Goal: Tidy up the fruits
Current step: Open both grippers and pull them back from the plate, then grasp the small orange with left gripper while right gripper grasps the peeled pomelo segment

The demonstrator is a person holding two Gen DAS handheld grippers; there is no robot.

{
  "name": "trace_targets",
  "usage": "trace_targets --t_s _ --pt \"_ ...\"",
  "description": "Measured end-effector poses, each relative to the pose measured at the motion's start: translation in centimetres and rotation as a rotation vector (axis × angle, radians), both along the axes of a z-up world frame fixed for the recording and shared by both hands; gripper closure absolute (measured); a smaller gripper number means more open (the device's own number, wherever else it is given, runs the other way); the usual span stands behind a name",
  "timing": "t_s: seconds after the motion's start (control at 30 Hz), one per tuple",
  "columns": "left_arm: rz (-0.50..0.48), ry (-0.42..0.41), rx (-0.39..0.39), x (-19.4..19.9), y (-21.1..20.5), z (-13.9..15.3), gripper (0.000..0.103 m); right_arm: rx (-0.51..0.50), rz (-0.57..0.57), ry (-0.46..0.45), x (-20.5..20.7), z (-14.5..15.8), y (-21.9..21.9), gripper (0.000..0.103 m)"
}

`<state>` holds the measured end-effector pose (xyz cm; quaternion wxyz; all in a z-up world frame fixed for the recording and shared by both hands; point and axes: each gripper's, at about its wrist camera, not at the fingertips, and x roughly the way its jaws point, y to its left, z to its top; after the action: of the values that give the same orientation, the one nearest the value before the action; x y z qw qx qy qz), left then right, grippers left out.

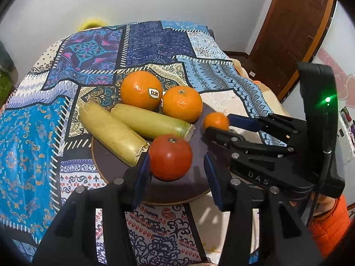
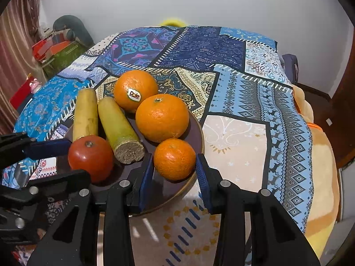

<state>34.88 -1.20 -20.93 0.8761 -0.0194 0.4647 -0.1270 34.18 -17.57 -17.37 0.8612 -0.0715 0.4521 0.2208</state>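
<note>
A dark round plate (image 1: 168, 190) (image 2: 195, 133) holds two large oranges (image 1: 141, 89) (image 2: 135, 89), one with a Dole sticker, and two yellow-green stalks (image 1: 112, 135) (image 2: 119, 128). A red tomato (image 1: 170, 157) (image 2: 91, 157) lies at the plate's near edge. My left gripper (image 1: 176, 166) is open, its pads on either side of the tomato, the right pad apart from it. A small orange (image 2: 174, 159) (image 1: 216, 120) lies on the plate's right side. My right gripper (image 2: 174, 168) (image 1: 218, 124) stands around it, pads close at both sides.
The plate stands on a table under a blue patchwork cloth (image 1: 155, 42) (image 2: 221, 51). A wooden door (image 1: 295, 31) is at the right. Boxes and a curtain (image 2: 55, 51) stand at the left. A wall is behind the table.
</note>
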Motion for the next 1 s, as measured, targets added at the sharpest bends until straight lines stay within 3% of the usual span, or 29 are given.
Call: trace_targets --t_s 0.07,0.27,0.57,0.77,1.0 --pt "0.003 -0.002 0.002 -0.3 0.2 0.3 0.053 0.001 -0.004 -0.006 -0.2 0.3 -0.1 0.058" --pt "0.028 -0.012 0.025 -2.7 1.6 1.5 0.053 0.004 -0.013 -0.032 -1.7 2.3 -0.7 0.058" --pt "0.111 -0.005 0.064 -8.6 6.1 2.5 0.044 0.027 0.011 -0.049 -7.3 5.3 -1.2 0.053" --pt "0.143 0.052 0.091 -12.4 8.1 0.6 0.043 0.028 0.034 -0.019 -11.0 5.1 -0.5 0.051" --pt "0.145 0.133 0.127 -15.4 8.8 -3.3 0.043 0.027 0.047 0.062 -14.0 2.9 0.6 0.045"
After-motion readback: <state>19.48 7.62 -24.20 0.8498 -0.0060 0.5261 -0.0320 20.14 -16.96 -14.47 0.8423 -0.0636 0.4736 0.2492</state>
